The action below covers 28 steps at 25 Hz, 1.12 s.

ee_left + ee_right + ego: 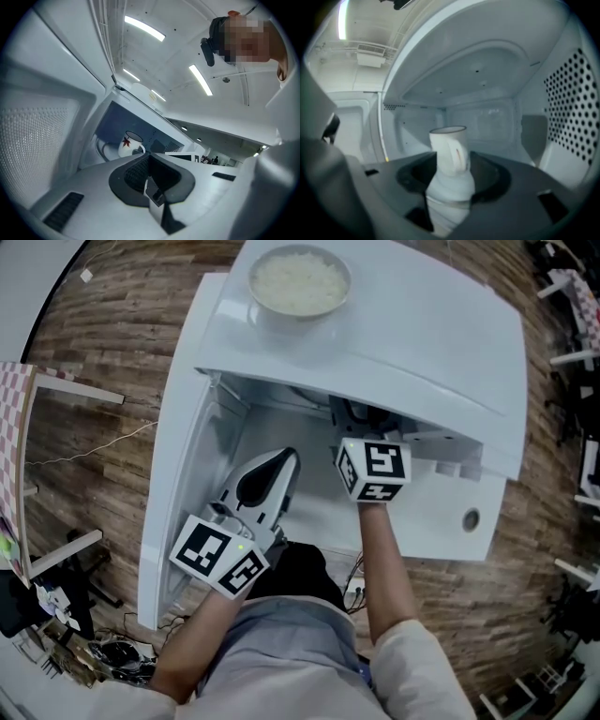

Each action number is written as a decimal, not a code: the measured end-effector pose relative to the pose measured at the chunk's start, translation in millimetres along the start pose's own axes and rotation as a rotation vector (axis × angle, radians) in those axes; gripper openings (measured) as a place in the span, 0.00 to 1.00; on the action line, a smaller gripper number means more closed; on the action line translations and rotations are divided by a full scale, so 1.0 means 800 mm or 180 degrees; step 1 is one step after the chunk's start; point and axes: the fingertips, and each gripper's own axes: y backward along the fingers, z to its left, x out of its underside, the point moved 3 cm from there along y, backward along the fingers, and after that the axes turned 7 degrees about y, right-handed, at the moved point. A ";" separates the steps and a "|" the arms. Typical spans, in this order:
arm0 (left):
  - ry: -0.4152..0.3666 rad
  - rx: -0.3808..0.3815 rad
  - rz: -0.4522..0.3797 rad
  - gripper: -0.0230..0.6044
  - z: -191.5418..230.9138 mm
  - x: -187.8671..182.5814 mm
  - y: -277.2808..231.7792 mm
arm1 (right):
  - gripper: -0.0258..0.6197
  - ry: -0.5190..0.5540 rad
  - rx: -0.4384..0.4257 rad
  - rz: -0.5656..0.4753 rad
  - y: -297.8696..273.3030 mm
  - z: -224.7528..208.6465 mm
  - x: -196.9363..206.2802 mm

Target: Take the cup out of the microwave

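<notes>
Shot steeply down from overhead onto the microwave (pixel 403 343); gripper views close, facing in — sharing cavity and cup (pixel 446 145).

Likely an office or lab: ceiling light strips (pixel 144 27) above wood floor (pixel 122 343).

The white microwave (pixel 403 352) carries a bowl of rice (pixel 299 281) on its flat top, above and beyond the right gripper (pixel 450 176). Inside, its round plate (pixel 104 151) carries the cup (pixel 449 143), which stands upright straight ahead of this gripper, in line with the gap of its jaws.
</notes>
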 end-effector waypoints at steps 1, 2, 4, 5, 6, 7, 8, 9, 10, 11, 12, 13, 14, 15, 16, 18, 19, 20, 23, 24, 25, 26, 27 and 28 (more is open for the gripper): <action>0.0001 -0.0005 -0.0003 0.05 0.001 -0.001 0.000 | 0.38 -0.0001 -0.0019 -0.0027 -0.002 0.000 -0.002; 0.0002 -0.0009 -0.0004 0.05 0.002 -0.002 0.001 | 0.38 -0.0001 -0.0035 -0.0050 -0.003 0.001 -0.005; 0.0006 -0.0019 -0.0003 0.05 0.004 -0.003 0.001 | 0.38 0.0022 -0.0046 -0.0077 -0.006 0.003 -0.008; 0.0010 -0.0025 -0.0003 0.05 0.006 -0.003 0.001 | 0.38 0.0055 -0.0035 -0.0080 -0.007 0.004 -0.009; 0.0013 -0.0030 -0.0002 0.05 0.007 -0.003 0.001 | 0.38 0.0097 -0.0016 -0.0078 -0.008 0.005 -0.009; 0.0015 -0.0034 -0.0002 0.05 0.009 -0.003 0.001 | 0.38 0.0134 -0.0001 -0.0076 -0.009 0.006 -0.008; 0.0015 -0.0039 -0.0004 0.05 0.010 -0.004 0.000 | 0.38 0.0151 0.0002 -0.0079 -0.011 0.007 -0.008; 0.0016 -0.0041 -0.0006 0.05 0.011 -0.004 0.000 | 0.37 0.0147 -0.0005 -0.0086 -0.012 0.009 -0.008; 0.0017 -0.0043 -0.0008 0.05 0.012 -0.005 0.000 | 0.37 0.0132 -0.0013 -0.0096 -0.013 0.009 -0.008; 0.0018 -0.0045 -0.0009 0.05 0.013 -0.005 0.000 | 0.37 0.0116 -0.0018 -0.0106 -0.014 0.010 -0.008; 0.0020 -0.0047 -0.0007 0.05 0.014 -0.004 0.000 | 0.37 0.0104 -0.0020 -0.0113 -0.015 0.011 -0.008; 0.0025 -0.0048 -0.0003 0.05 0.015 -0.004 0.000 | 0.37 0.0096 -0.0019 -0.0117 -0.015 0.012 -0.008; 0.0032 -0.0050 0.0001 0.05 0.016 -0.003 0.000 | 0.36 0.0093 -0.0018 -0.0119 -0.015 0.012 -0.007; 0.0037 -0.0052 0.0004 0.05 0.016 -0.002 0.000 | 0.36 0.0096 -0.0016 -0.0119 -0.014 0.013 -0.006; 0.0040 -0.0053 0.0007 0.05 0.016 -0.002 0.000 | 0.35 0.0106 -0.0015 -0.0121 -0.013 0.013 -0.006; 0.0042 -0.0052 0.0011 0.05 0.015 -0.002 -0.001 | 0.29 0.0140 -0.0004 -0.0130 -0.012 0.014 -0.006; 0.0044 -0.0049 0.0013 0.05 0.015 -0.002 -0.002 | 0.24 0.0153 0.0007 -0.0136 -0.012 0.015 -0.007; 0.0048 -0.0046 0.0014 0.05 0.016 -0.003 -0.002 | 0.20 0.0159 0.0018 -0.0142 -0.013 0.016 -0.007; 0.0064 -0.0046 0.0017 0.05 0.018 -0.003 -0.002 | 0.18 0.0170 0.0048 -0.0157 -0.015 0.019 -0.007; 0.0066 -0.0050 0.0017 0.05 0.018 -0.003 -0.002 | 0.17 0.0190 0.0058 -0.0157 -0.016 0.020 -0.007; 0.0067 -0.0054 0.0016 0.05 0.018 -0.003 -0.001 | 0.17 0.0218 0.0071 -0.0154 -0.015 0.020 -0.007; 0.0067 -0.0057 0.0014 0.05 0.018 -0.004 -0.001 | 0.17 0.0250 0.0088 -0.0150 -0.015 0.020 -0.008; 0.0067 -0.0060 0.0010 0.05 0.019 -0.004 -0.001 | 0.16 0.0282 0.0106 -0.0144 -0.015 0.020 -0.009; 0.0067 -0.0062 0.0007 0.05 0.019 -0.005 0.000 | 0.16 0.0310 0.0125 -0.0135 -0.015 0.021 -0.009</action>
